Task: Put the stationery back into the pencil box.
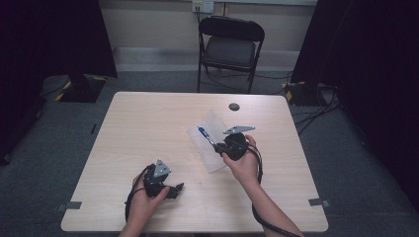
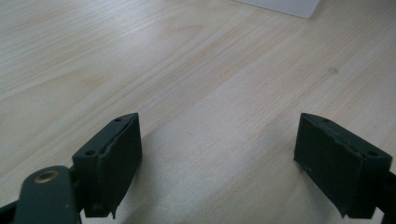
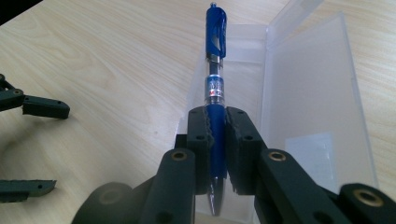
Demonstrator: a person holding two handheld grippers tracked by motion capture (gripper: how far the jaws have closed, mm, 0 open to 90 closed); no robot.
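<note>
The right gripper [image 3: 217, 128], jaws clamped on a blue pen [image 3: 215, 93], holds it over the open clear case [image 3: 308, 107] mid-table, ready for lowering in, while the left gripper [image 2: 219, 163] waits wide open, empty, near the front edge.

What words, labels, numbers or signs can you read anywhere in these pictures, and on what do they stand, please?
None can be read.
Blue pen held in the right gripper: a small printed band on its clear barrel, too blurred to read.
Clear plastic case: a pale rectangular sticker, with no text that can be made out.
Wall outlet plate: too small to tell.
</note>
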